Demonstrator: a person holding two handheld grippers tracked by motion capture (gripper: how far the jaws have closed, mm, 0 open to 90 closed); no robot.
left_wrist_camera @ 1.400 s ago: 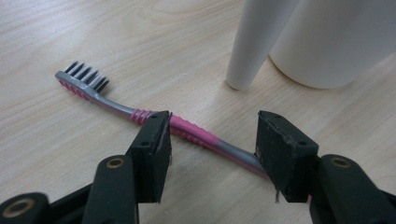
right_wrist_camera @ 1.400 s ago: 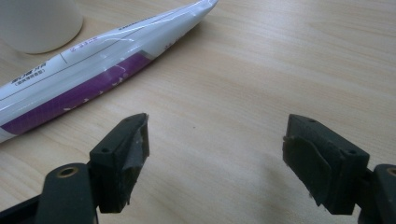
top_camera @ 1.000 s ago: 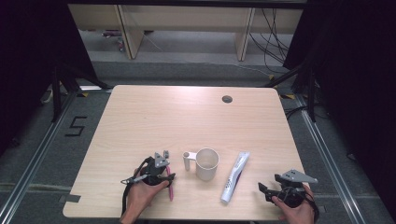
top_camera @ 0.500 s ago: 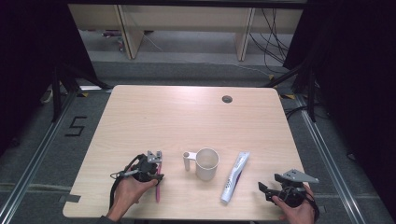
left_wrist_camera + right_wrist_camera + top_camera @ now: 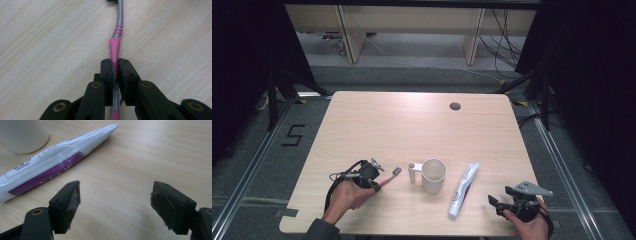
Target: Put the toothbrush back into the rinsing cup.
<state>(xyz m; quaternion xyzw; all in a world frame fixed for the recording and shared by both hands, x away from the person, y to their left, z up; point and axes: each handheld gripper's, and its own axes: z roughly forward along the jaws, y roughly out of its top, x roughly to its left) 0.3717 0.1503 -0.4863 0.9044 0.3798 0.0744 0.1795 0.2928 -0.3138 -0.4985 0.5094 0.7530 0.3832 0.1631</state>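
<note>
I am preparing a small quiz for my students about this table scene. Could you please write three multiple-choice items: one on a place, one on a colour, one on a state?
1. Where does the toothpaste tube lie?
A. Between the white mug and the right hand-held gripper
B. Inside the mug
C. At the far edge of the table

2. What colour is the toothbrush handle where the pads press on it?
A. Green
B. Pink
C. Yellow

3. How does the left hand-held gripper stand?
A. Wide open over bare wood
B. Shut on the mug's handle
C. Shut on the toothbrush

Answers:
1 A, the high view shows the tube to the mug's right, before the right hand-held gripper.
2 B, the left gripper view shows pink between the pads.
3 C, both pads press on the handle; the jaws have just been closing.
</note>
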